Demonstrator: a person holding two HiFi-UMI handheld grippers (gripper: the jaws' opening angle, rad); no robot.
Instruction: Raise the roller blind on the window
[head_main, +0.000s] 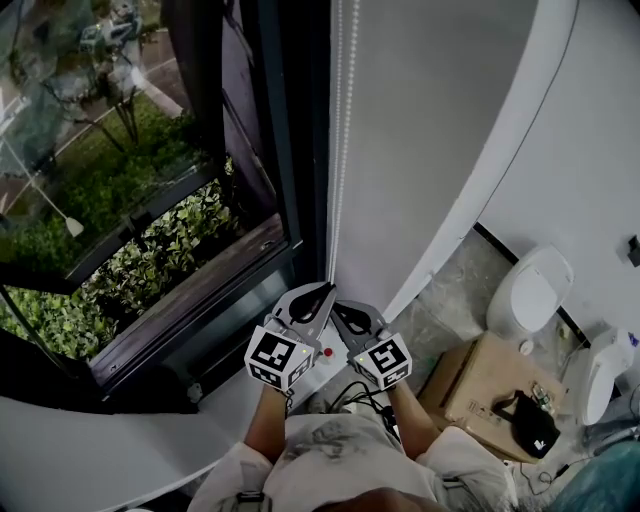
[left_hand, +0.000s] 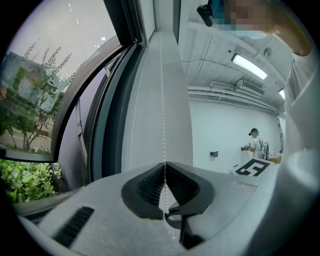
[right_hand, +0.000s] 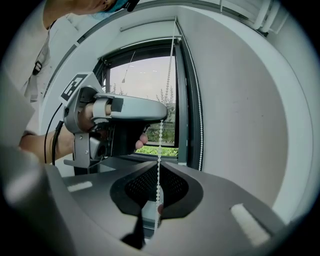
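The grey roller blind (head_main: 430, 120) hangs beside the dark window frame, and its white bead chain (head_main: 345, 120) runs down along its left edge. Both grippers meet at the chain low in the head view. My left gripper (head_main: 324, 291) is shut on the bead chain (left_hand: 162, 100), which passes between its closed tips (left_hand: 164, 165). My right gripper (head_main: 339, 309) sits just beside and below it, with its jaws (right_hand: 160, 165) also closed on the chain (right_hand: 167, 90). From the right gripper view the left gripper (right_hand: 120, 107) shows higher up on the same strand. A second strand (right_hand: 199, 110) hangs free against the blind.
A tilted-open window pane (head_main: 90, 150) looks out on a green hedge (head_main: 190, 240) beyond the sill (head_main: 200, 290). On the floor to the right stand a cardboard box (head_main: 480, 390) with a black bag (head_main: 530, 425) and a white fixture (head_main: 530, 290). A person (left_hand: 256, 142) stands far off.
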